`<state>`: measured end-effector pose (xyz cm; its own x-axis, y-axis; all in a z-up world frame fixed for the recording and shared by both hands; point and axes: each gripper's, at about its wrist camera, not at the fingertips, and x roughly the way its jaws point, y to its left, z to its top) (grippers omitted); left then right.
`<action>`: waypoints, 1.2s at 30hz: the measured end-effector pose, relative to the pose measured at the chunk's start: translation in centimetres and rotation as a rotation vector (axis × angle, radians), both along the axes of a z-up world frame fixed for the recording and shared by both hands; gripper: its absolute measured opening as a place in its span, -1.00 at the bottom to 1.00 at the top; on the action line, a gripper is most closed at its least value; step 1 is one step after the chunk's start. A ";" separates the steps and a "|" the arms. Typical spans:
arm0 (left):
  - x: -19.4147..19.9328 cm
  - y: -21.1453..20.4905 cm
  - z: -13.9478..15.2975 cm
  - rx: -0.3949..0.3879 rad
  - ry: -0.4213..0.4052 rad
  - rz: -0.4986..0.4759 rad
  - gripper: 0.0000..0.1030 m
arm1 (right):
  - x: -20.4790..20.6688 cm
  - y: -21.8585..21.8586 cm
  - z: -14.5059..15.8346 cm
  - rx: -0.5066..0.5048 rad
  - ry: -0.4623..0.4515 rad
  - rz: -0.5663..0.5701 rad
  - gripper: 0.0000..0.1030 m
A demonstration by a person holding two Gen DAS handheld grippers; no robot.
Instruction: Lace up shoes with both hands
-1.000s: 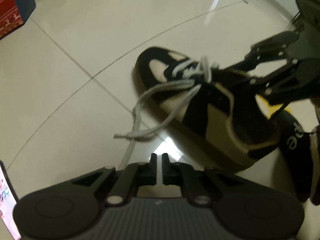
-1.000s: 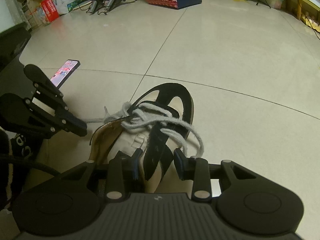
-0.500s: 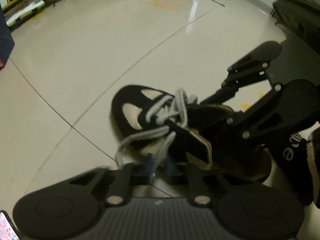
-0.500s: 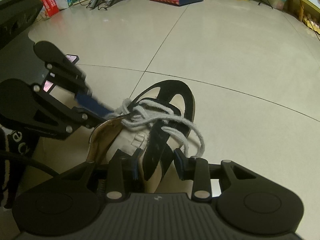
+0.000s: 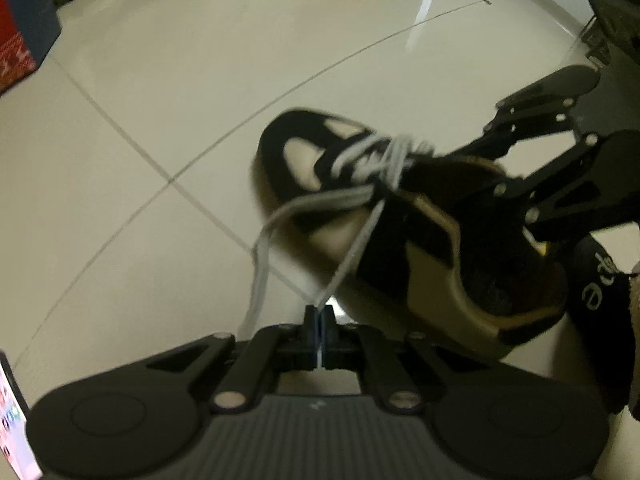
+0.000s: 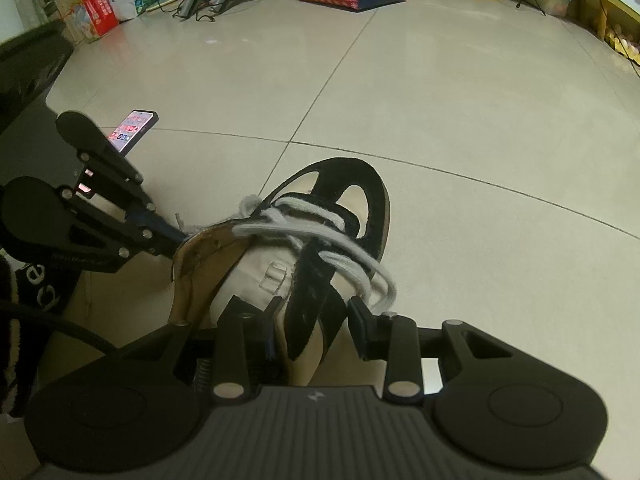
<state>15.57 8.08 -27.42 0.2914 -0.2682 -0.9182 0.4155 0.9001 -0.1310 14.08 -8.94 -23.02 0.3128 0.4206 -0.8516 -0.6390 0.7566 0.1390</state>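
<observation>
- Lace (image 5: 352, 248) runs taut from my left gripper (image 5: 319, 322), whose jaws are pinched shut on its end, up and away to the eyelets of the shoe (image 5: 420, 236) on the floor (image 5: 200, 80).
- Right gripper (image 6: 312, 320) sits at the heel end, jaws part-open around the tongue (image 6: 316, 304); grip unclear.
- Both grippers tilt steeply downward.

Two fisheye views are given, each mounted on a gripper and aimed forward along its fingers, steeply down at a tiled floor (image 5: 168, 92). From the left wrist, the shoe (image 5: 400, 220) is seen close, from its side, with the toe turned away; the right gripper (image 5: 460, 176) enters from the right edge. From the right wrist, the same shoe (image 6: 320, 240) is viewed from behind its heel, very near, with the left gripper (image 6: 182, 236) at the left edge. The shoe, the floor and a lit phone (image 6: 132, 128) are shared.
</observation>
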 end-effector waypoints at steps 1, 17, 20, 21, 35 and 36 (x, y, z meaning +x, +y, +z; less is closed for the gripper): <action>-0.2 0.2 -0.2 0.004 0.010 0.007 -0.97 | 0.0 0.0 0.0 -0.001 0.000 0.001 -0.28; -0.6 1.3 0.3 -0.053 0.071 0.012 -0.37 | 0.0 -0.2 0.0 -0.003 0.004 -0.003 -0.28; 0.1 1.1 1.4 -0.081 0.027 0.013 -0.35 | 0.0 -0.1 0.0 -0.007 0.004 -0.001 -0.28; 0.5 1.0 1.6 -0.090 0.014 0.017 -0.35 | 0.0 0.0 0.0 -0.008 0.004 0.001 -0.28; 1.7 -0.6 2.3 -0.087 -0.006 0.016 -0.96 | 0.0 0.2 -0.1 -0.014 -0.002 0.006 -0.28; 1.6 -0.4 2.2 -0.086 0.005 0.029 -0.96 | 0.0 0.2 -0.1 -0.014 -0.002 0.006 -0.28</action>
<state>17.19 7.71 -25.27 0.2957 -0.3379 -0.8935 0.3887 0.8970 -0.2106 14.12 -8.77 -23.15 0.3120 0.4108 -0.8567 -0.6438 0.7545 0.1273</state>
